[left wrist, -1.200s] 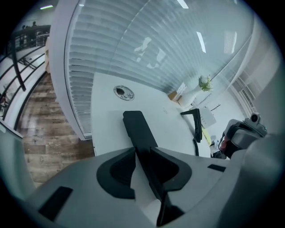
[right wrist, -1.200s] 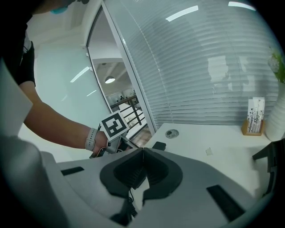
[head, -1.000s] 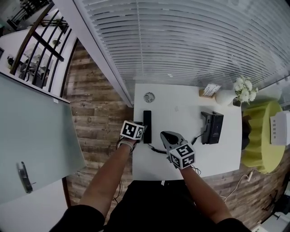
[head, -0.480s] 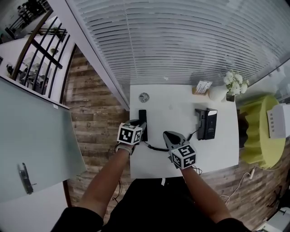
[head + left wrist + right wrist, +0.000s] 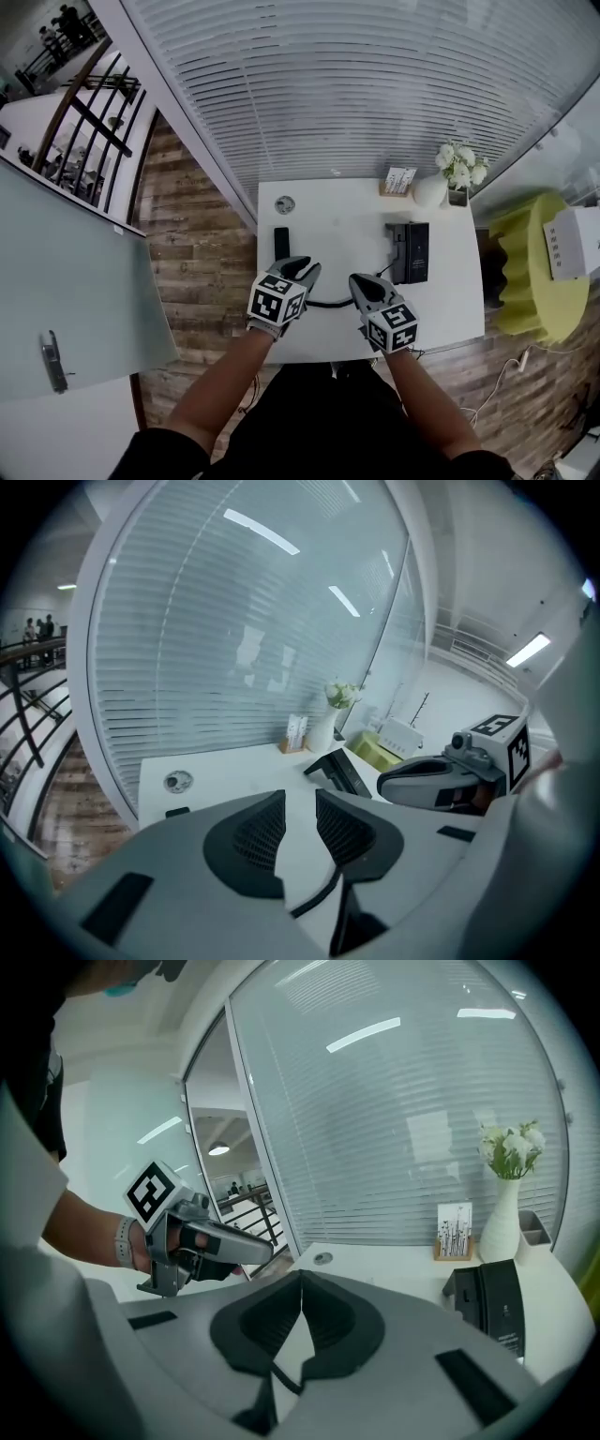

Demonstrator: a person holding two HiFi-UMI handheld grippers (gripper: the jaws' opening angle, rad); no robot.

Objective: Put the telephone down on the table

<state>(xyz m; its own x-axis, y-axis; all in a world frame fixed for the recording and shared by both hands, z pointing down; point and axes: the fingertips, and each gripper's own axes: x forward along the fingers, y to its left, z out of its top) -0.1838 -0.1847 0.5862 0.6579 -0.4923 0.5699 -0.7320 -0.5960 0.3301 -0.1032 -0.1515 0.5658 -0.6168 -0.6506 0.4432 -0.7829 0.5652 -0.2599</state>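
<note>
Two empty tongs hover over the white table [image 5: 349,223]: left tongs [image 5: 306,271] a bit apart, right tongs [image 5: 360,280] pinched together. Handset [image 5: 281,242] lies flat just beyond the left one, so I'd back off without snagging the cord [image 5: 328,303].

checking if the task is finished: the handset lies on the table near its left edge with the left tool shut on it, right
Not quite. The handset does lie on the table near its left edge, but the left tool is not shut on it. The left gripper view shows its jaws apart with nothing between them.
</note>
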